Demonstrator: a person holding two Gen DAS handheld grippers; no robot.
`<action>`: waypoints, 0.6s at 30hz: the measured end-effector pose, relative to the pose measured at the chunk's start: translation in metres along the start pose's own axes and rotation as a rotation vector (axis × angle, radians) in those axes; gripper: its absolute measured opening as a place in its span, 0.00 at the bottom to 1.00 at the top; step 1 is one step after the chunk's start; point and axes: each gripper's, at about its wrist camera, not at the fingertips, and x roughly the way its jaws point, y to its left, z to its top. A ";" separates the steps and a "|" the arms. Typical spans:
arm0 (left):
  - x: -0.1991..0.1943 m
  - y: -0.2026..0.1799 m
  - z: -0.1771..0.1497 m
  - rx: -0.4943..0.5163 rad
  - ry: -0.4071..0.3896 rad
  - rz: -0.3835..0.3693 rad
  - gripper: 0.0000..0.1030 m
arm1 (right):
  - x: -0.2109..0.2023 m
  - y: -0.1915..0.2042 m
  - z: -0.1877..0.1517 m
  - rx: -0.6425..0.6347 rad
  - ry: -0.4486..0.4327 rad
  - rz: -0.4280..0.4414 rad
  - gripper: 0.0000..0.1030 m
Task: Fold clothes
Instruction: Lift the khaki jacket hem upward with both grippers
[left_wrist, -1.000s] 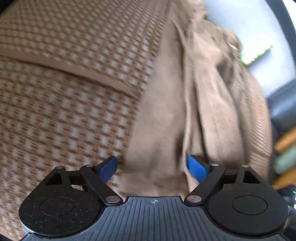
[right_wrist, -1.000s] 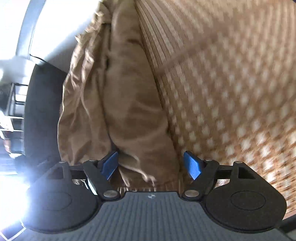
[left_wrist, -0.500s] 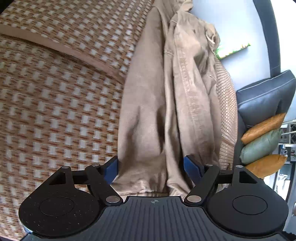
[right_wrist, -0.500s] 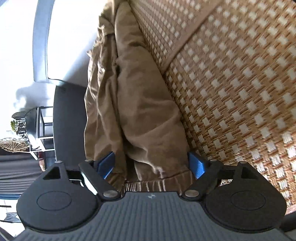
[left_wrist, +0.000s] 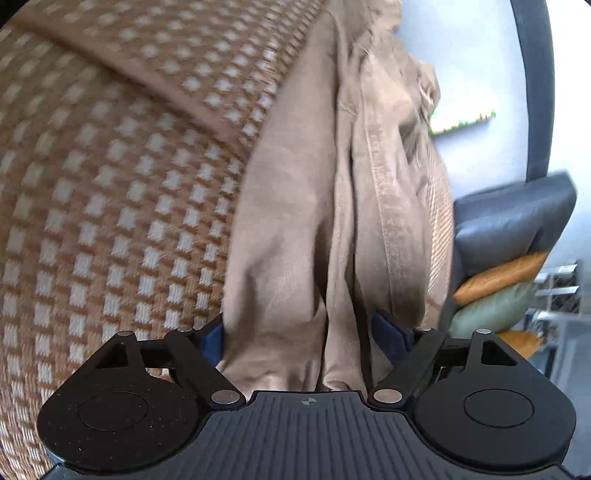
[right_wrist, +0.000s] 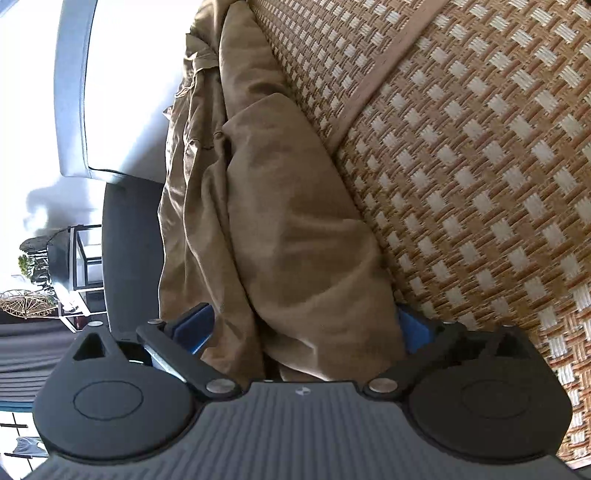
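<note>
1. Your left gripper (left_wrist: 297, 332) has its jaws wide apart, the tan trousers (left_wrist: 295, 221) bunched between them and running away ahead over the woven mat (left_wrist: 110, 221).
2. Your right gripper (right_wrist: 303, 326) has just been opening its jaws; the same trousers (right_wrist: 288, 240) lie between them, not visibly pinched.
3. Close too early and you may catch one layer only (the folds overlap), so the cloth could slip or fold crooked.
</note>
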 end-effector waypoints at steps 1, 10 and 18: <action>-0.004 0.006 -0.003 -0.044 -0.013 -0.015 0.84 | -0.003 -0.001 -0.001 0.014 -0.009 0.011 0.99; 0.006 -0.023 -0.008 0.095 0.001 0.048 0.88 | 0.015 0.022 0.002 -0.163 0.081 -0.094 1.00; 0.043 -0.042 -0.012 0.242 0.061 0.116 0.98 | 0.023 0.021 0.002 -0.193 0.097 -0.093 0.99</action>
